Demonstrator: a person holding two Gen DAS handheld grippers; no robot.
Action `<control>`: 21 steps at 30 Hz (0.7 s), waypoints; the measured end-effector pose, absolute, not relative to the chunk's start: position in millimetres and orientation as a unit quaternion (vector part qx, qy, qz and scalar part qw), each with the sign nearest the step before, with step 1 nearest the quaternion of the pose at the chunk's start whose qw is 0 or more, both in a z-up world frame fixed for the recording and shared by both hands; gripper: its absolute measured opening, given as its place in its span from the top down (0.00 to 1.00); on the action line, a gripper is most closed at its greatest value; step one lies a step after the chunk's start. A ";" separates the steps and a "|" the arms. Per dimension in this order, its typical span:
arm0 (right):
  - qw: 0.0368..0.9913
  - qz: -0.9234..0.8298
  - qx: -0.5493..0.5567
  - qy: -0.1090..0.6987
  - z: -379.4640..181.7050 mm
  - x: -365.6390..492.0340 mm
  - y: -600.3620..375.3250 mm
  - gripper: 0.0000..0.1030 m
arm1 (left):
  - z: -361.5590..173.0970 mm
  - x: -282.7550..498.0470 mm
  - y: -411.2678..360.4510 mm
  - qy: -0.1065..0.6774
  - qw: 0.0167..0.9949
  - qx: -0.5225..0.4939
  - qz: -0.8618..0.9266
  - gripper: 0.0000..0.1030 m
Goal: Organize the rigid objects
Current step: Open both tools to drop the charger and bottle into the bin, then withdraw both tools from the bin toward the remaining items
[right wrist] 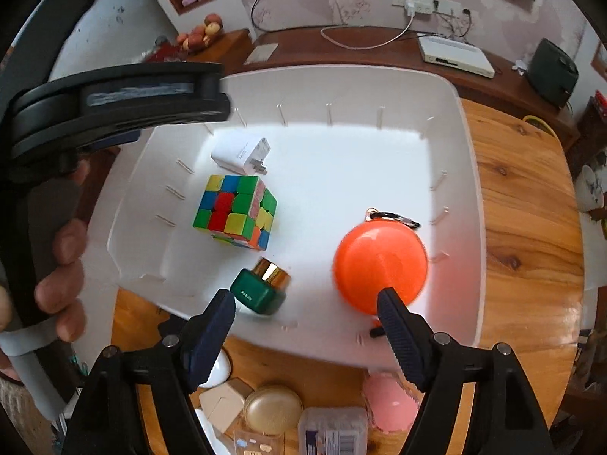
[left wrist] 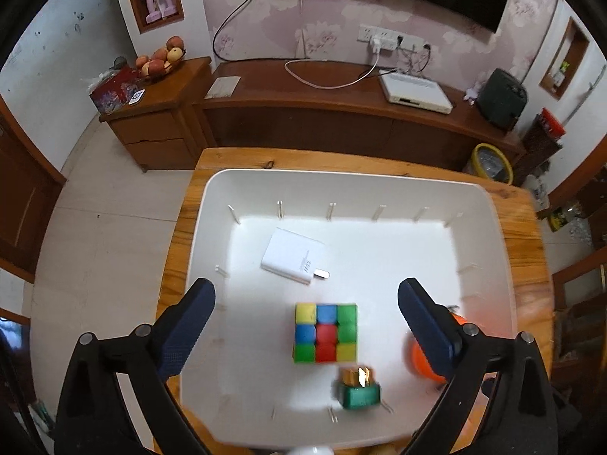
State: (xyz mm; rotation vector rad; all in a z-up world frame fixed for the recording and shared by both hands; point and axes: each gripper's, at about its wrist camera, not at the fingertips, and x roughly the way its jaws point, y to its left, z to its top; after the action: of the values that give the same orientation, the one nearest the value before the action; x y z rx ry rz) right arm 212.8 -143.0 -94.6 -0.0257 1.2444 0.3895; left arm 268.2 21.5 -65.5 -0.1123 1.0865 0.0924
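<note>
A white tray [left wrist: 212, 204] [right wrist: 466, 159] on the wooden table holds a white charger [left wrist: 292, 256] [right wrist: 239, 149], a colourful puzzle cube [left wrist: 325, 332] [right wrist: 235, 212], a small green bottle with a gold cap [left wrist: 358, 388] [right wrist: 261, 284] and an orange round case [left wrist: 421, 360] [right wrist: 379, 261]. My left gripper [left wrist: 305, 299] is open and empty above the tray, over the cube. My right gripper [right wrist: 307, 305] is open and empty at the tray's near edge, between the green bottle and the orange case.
Near the tray's front edge on the table [right wrist: 531, 227] lie a pink item [right wrist: 387, 402], a clear box [right wrist: 334, 432], a round gold tin [right wrist: 273, 409] and a beige block [right wrist: 224, 402]. The other hand-held gripper [right wrist: 114, 110] fills the left of the right wrist view.
</note>
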 end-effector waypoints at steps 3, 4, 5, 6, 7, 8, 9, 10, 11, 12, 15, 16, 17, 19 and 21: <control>0.800 0.188 -0.010 0.570 -85.8 201.2 -153.0 0.24 | -46.7 251.2 22.5 0.505 0.860 -0.063 0.030 0.05; 0.801 0.188 -0.010 0.568 -85.1 199.2 -151.1 0.24 | -41.4 245.2 22.6 0.501 0.863 -0.063 0.026 0.05; 0.803 0.189 -0.011 0.565 -82.1 194.8 -151.5 0.24 | -36.0 238.8 22.0 0.498 0.865 -0.061 0.022 0.05; 0.805 0.189 -0.010 0.562 -78.8 190.1 -153.0 0.24 | -32.2 233.0 21.4 0.495 0.867 -0.059 0.019 0.05; 0.806 0.190 -0.009 0.560 -76.6 187.2 -155.0 0.24 | -28.3 227.0 21.0 0.492 0.868 -0.057 0.016 0.05; 0.808 0.191 -0.008 0.557 -73.7 183.2 -156.3 0.24 | -24.2 219.8 19.9 0.489 0.870 -0.053 0.013 0.05; 0.810 0.191 -0.007 0.554 -71.8 182.3 -155.3 0.24 | -21.4 214.6 19.0 0.488 0.872 -0.049 0.012 0.05; 0.813 0.189 -0.006 0.551 -68.4 179.2 -156.2 0.24 | -17.9 207.2 17.5 0.486 0.873 -0.045 0.008 0.05; 0.815 0.188 -0.004 0.549 -65.6 177.1 -156.7 0.24 | -15.3 202.5 16.7 0.485 0.874 -0.043 0.005 0.05; 0.816 0.187 -0.002 0.546 -61.7 173.5 -157.5 0.24 | -12.6 197.3 15.9 0.483 0.875 -0.041 0.002 0.05; 0.823 0.184 0.000 0.537 -52.7 166.9 -157.5 0.24 | -3.2 179.8 14.5 0.471 0.881 -0.036 -0.011 0.05; 0.826 0.182 -0.001 0.533 -49.2 164.9 -156.7 0.24 | -0.5 174.0 14.2 0.467 0.883 -0.034 -0.016 0.05; 0.830 0.180 -0.004 0.527 -45.1 162.8 -155.9 0.24 | 2.4 167.6 14.6 0.463 0.886 -0.032 -0.021 0.05; 0.837 0.176 -0.007 0.518 -37.5 159.3 -155.9 0.24 | 6.9 156.6 14.3 0.455 0.889 -0.028 -0.030 0.05; 0.844 0.174 -0.009 0.507 -29.9 156.1 -155.6 0.24 | 11.7 144.0 14.3 0.447 0.893 -0.023 -0.041 0.05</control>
State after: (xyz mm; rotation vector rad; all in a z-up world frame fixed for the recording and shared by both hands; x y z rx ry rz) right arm 156.1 -155.6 -29.9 -0.0192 1.0711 0.3663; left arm 144.0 14.3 11.7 -0.0468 0.9277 -0.0849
